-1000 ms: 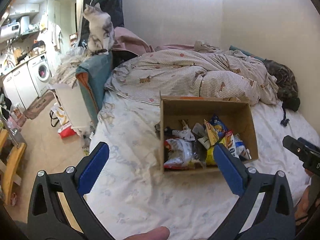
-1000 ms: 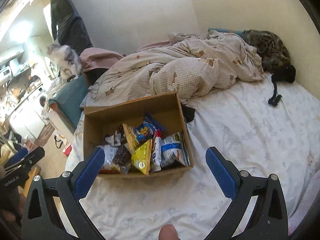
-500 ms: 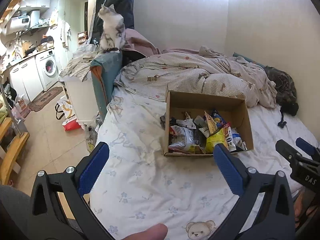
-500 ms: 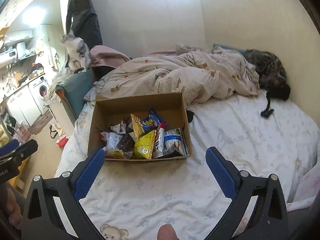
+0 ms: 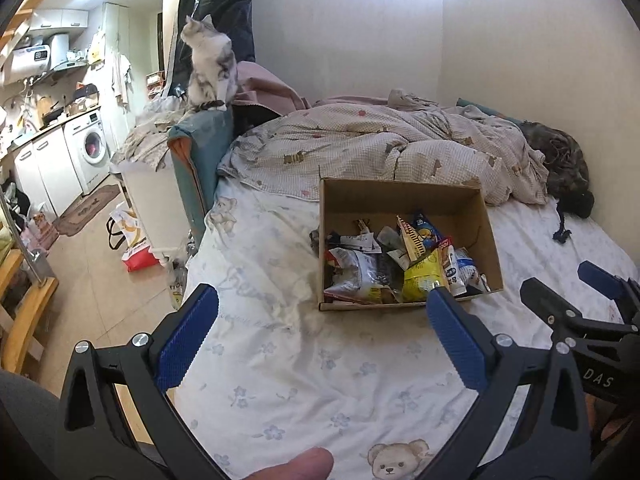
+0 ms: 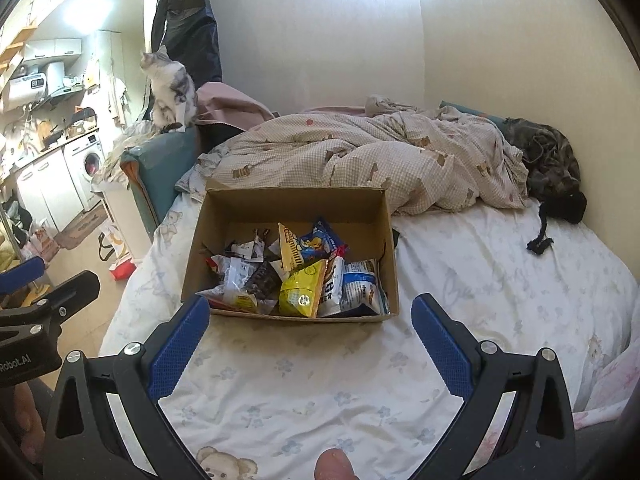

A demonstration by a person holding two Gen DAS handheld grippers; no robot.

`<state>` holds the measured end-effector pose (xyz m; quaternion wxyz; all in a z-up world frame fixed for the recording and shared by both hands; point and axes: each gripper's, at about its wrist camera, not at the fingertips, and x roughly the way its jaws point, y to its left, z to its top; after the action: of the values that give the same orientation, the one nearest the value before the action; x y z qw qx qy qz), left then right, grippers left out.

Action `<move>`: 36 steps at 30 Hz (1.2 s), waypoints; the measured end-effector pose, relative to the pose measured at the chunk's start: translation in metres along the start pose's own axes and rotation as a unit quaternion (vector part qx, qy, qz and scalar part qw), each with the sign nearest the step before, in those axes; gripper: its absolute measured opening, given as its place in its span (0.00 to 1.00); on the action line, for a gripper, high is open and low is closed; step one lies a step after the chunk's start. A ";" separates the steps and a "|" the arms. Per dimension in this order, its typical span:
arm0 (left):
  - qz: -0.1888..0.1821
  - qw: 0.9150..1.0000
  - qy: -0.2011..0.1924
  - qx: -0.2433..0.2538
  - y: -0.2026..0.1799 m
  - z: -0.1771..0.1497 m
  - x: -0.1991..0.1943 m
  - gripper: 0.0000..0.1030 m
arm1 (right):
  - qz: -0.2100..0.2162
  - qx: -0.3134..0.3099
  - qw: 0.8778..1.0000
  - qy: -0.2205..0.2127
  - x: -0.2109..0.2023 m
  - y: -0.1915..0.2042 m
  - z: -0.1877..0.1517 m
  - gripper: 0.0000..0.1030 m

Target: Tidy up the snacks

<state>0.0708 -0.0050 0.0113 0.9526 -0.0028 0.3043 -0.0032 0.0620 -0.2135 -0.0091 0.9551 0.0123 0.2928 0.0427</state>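
On a bed sheet [image 6: 304, 380], snack packets [image 6: 300, 276] are seen heaped inside an open cardboard box [image 6: 292, 204], while the left gripper [image 5: 320, 320] and right gripper [image 6: 310, 324] are held short of it, jaws spread apart and empty, presumably for access.

Your left tool [image 5: 322, 312] and right tool [image 6: 310, 316] both hover side by side with jaws spread wide, empty; a fingertip [image 5: 296, 465] shows beneath each.
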 end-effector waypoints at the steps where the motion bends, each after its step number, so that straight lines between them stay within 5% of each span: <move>1: -0.001 1.000 0.000 0.000 0.000 0.000 0.000 1.00 | 0.000 0.001 1.000 0.001 0.001 0.000 0.000 1.00; 36: -0.003 1.000 -0.004 -0.001 -0.002 -0.001 -0.002 1.00 | 0.002 0.027 1.000 0.003 0.002 -0.009 0.001 1.00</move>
<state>0.0686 -0.0066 0.0120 0.9539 -0.0051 0.3000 -0.0056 0.0652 -0.2226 -0.0097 0.9534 0.0388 0.2968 0.0370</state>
